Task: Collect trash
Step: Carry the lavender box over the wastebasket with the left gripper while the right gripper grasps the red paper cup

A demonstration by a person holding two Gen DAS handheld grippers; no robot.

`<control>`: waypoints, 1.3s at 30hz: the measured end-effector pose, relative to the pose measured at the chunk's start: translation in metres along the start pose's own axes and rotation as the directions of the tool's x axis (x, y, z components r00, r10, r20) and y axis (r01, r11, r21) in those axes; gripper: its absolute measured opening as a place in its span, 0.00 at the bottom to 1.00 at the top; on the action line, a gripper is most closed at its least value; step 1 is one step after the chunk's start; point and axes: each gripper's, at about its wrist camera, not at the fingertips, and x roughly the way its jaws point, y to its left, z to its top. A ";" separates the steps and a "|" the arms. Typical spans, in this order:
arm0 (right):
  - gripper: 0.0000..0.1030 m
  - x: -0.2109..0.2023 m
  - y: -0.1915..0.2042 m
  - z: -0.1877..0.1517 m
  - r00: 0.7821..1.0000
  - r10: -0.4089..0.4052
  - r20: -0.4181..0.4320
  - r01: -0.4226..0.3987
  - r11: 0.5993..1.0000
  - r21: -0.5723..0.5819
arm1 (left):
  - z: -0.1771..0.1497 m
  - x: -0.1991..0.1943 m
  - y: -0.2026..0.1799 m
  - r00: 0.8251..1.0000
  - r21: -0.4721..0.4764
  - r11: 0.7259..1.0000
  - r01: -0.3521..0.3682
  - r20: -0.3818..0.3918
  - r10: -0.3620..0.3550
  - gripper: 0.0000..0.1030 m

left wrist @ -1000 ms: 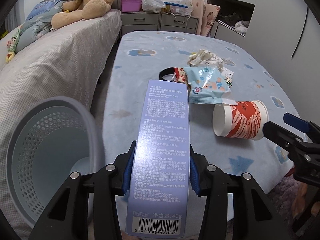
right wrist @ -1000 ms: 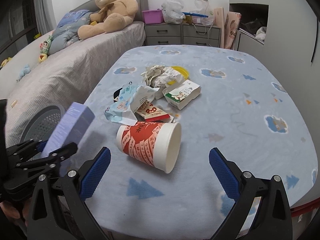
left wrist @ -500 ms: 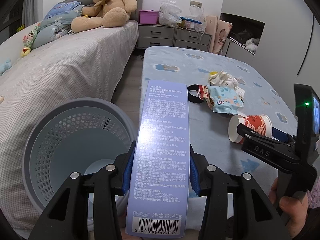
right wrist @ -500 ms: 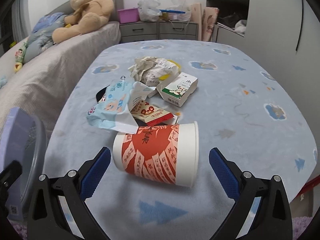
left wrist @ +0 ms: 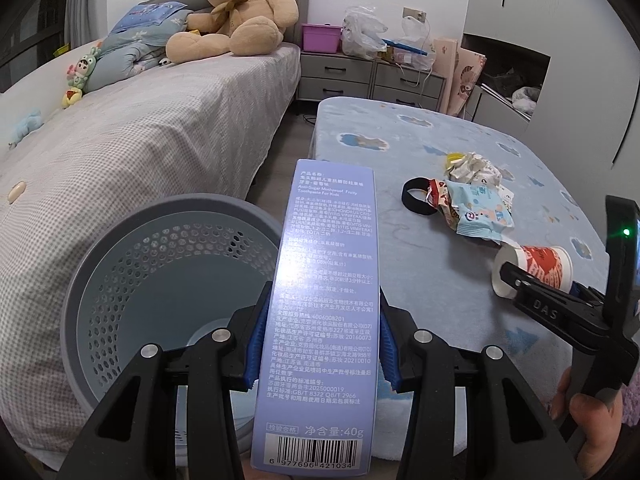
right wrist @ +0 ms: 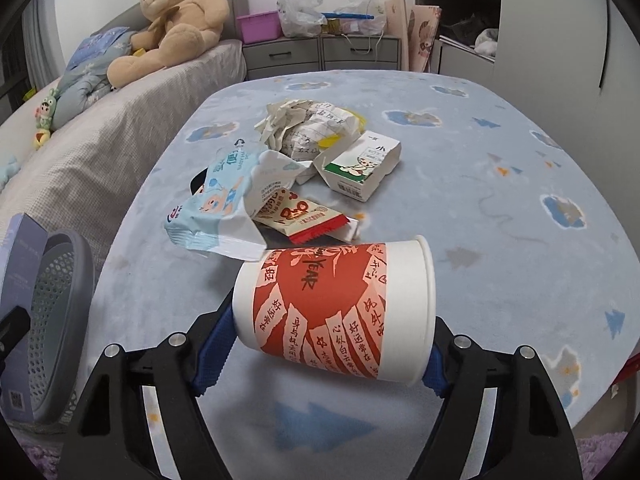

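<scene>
My left gripper (left wrist: 320, 344) is shut on a tall lilac toothpaste box (left wrist: 328, 280), held upright beside the rim of a grey perforated waste basket (left wrist: 120, 240) on the floor. A red and white paper cup (right wrist: 332, 304) lies on its side on the blue cloth table (right wrist: 500, 240). My right gripper (right wrist: 326, 352) is closing with the cup between its jaws, and the blue pads (right wrist: 212, 348) meet its base and rim. Behind the cup lie a blue wipes packet (right wrist: 216, 204), a red snack wrapper (right wrist: 304, 216), a small carton (right wrist: 360, 168) and crumpled paper (right wrist: 304, 124).
A bed (left wrist: 140, 140) with a large teddy bear (left wrist: 240, 16) runs along the left, the basket between it and the table. Grey drawers (left wrist: 360, 76) with bags stand at the back. A black ring (left wrist: 416, 200) lies by the pile. A hand (left wrist: 588, 412) holds the right gripper.
My left gripper carried the box leftward, bringing the basket into fuller view. My right gripper sank to the cup and its jaws narrowed from wide apart onto the cup's ends.
</scene>
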 end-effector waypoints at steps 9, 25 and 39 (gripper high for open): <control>0.72 -0.034 -0.014 -0.018 1.000 -0.021 0.022 0.022 0.999 -0.049 | -0.002 -0.011 0.014 0.999 -0.039 0.998 -0.046 0.028 0.047 0.43; 0.72 -0.063 0.140 -0.004 0.923 0.382 -0.036 -0.369 0.859 -0.354 | -0.026 -0.028 0.102 0.968 -0.195 0.950 -0.243 0.013 0.250 0.43; 0.73 -0.031 0.222 0.002 0.834 0.523 -0.174 -0.541 0.716 -0.441 | -0.035 -0.010 0.142 0.964 -0.251 0.931 -0.265 -0.065 0.256 0.43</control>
